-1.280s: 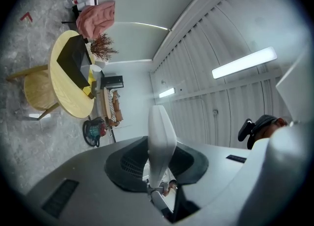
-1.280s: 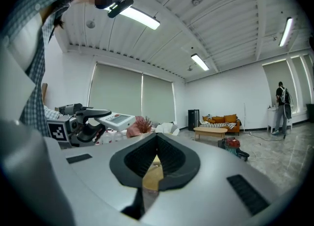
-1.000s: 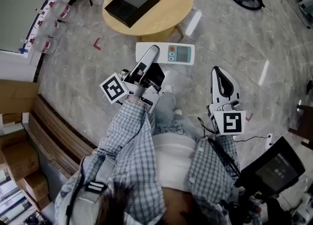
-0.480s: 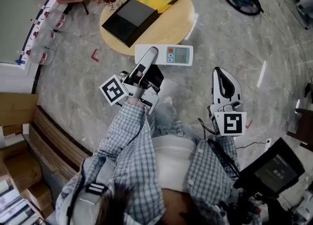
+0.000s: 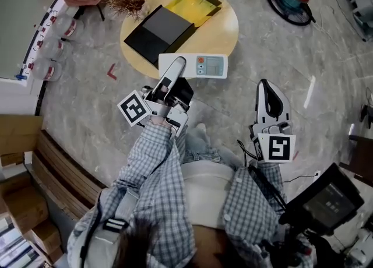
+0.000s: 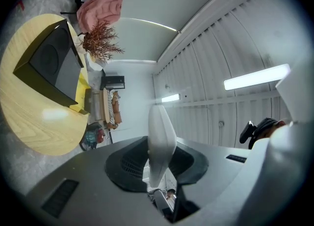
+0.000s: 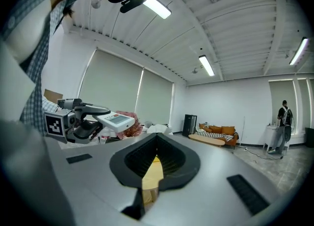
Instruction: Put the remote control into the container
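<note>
Nearest to the camera, at the bottom of the head view, are the person's checked sleeves [image 5: 157, 168], and both grippers are raised in front of them. The right gripper [image 5: 266, 87], at the right of centre, has its jaws pressed together with nothing between them, so it seems to take no part for now. The left gripper [image 5: 178, 64], in the middle of the frame, is clamped on the white rectangular remote control [image 5: 201, 66], which it holds in the air by its left end, with the screen and buttons facing up. Behind it, in the upper middle, stands the round light wooden table [image 5: 224, 31]. On it lies the black rectangular box [image 5: 158, 31], open at the top, and a yellow flat cardboard tray [image 5: 198, 2] just beside it. I judge that the pick-up is done. The remote control is near the table edge but not yet over the box. What is left is to carry it above the box, lower it inside and release it.
</note>
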{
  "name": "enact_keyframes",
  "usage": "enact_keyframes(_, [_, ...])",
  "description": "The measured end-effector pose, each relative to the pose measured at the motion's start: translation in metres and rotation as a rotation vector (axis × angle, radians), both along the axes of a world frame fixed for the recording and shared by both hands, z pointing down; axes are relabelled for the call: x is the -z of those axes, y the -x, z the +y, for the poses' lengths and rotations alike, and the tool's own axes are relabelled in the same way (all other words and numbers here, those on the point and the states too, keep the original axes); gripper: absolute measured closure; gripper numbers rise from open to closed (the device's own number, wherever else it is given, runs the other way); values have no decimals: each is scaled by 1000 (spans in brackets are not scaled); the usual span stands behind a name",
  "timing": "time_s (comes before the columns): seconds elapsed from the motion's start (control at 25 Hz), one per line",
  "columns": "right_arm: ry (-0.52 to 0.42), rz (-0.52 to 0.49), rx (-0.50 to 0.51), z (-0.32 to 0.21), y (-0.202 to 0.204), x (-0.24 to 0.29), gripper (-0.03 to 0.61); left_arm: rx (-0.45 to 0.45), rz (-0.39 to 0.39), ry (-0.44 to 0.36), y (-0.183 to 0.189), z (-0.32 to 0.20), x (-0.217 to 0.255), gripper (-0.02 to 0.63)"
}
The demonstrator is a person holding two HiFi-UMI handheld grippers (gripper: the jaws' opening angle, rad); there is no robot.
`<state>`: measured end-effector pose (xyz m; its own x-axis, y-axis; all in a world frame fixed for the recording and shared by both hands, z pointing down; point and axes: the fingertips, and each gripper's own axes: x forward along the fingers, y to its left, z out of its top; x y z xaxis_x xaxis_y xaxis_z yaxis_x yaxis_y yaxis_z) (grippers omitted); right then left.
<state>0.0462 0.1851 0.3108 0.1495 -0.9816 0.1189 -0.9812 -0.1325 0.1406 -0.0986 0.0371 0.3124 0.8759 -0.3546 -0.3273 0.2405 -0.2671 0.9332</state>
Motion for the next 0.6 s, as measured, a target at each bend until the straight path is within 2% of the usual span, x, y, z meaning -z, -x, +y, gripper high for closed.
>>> enact_keyframes(0.28, [20, 2, 16, -15, 5, -3, 574, -15, -45, -14, 8, -11, -7, 517])
enact_keyframes(0.6, [5, -10, 6, -17, -4, 0, 574, 77, -14, 2, 21, -24, -5, 517])
